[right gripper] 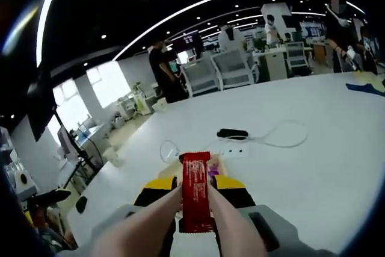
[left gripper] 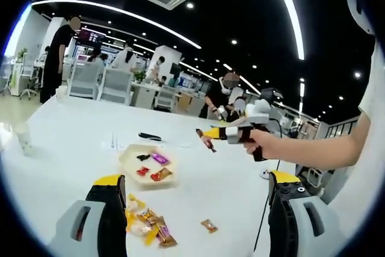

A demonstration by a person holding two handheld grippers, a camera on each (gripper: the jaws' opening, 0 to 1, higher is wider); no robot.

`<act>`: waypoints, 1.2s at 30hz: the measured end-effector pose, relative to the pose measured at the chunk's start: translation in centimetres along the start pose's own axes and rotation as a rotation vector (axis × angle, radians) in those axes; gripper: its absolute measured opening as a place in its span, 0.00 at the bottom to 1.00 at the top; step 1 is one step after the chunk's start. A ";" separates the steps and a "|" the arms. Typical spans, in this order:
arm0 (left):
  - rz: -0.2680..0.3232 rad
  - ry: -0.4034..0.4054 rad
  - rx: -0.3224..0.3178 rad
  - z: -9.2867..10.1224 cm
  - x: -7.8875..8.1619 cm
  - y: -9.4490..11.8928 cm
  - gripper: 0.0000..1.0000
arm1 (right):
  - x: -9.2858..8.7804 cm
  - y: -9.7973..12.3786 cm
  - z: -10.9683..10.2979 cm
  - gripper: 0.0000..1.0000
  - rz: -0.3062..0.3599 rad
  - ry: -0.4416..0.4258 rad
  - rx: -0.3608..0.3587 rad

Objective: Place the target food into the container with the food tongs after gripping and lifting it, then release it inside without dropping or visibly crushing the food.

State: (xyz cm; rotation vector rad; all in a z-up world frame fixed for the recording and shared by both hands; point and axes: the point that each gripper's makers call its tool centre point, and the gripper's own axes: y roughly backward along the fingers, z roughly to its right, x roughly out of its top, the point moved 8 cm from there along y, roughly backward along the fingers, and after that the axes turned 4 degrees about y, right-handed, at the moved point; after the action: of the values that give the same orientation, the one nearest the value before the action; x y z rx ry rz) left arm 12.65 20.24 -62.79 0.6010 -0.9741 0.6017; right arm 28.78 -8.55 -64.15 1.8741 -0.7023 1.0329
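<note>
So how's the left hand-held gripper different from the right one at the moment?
The left hand-held gripper is open and holds nothing; the right hand-held gripper is shut on a red snack bar. The left sits low over the loose snacks on the white table; the right is lifted, beyond the container. Both have yellow-tipped jaws.

Left gripper (left gripper: 195,200): two chunky jaws, black inner faces, yellow caps on top, grey moulded shells lower down with a dark slot in the left shell. Right gripper (left gripper: 207,136), seen from the left gripper view: yellow-and-black jaw section, white-grey body, black handle. Person's hand (left gripper: 271,144) is on that handle, bare forearm, white short sleeve (left gripper: 376,97) at far right. Right gripper (right gripper: 195,200) up close: yellow-capped black jaws, grey housing behind.
</note>
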 end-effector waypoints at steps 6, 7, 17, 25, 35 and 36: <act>0.011 0.012 0.015 0.1 -0.3 0.1 0.99 | 0.9 -0.5 -0.5 0.22 0.000 0.027 0.019; 0.013 0.016 0.016 0.1 -0.3 0.1 0.99 | 1.1 -0.6 -0.5 0.22 -0.001 0.027 0.021; 0.014 0.015 0.009 0.2 -0.1 -0.8 0.99 | 2.8 -1.2 -0.7 0.22 0.002 0.064 0.042; 0.042 0.010 0.021 0.0 0.3 -0.6 0.99 | 2.8 -2.0 -1.3 0.22 -0.011 0.083 0.057; 0.053 0.000 0.043 0.4 0.1 0.7 0.98 | 3.1 -3.7 -2.2 0.22 -0.083 0.192 0.087; 0.053 -0.003 0.046 0.5 0.2 0.9 0.98 | 3.0 -3.9 -2.4 0.22 -0.091 0.203 0.088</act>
State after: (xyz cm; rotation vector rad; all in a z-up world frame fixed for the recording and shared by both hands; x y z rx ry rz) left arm 11.79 20.56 -62.24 0.6187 -0.9838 0.6724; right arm 32.36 -4.84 -62.50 1.8262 -0.4561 1.1916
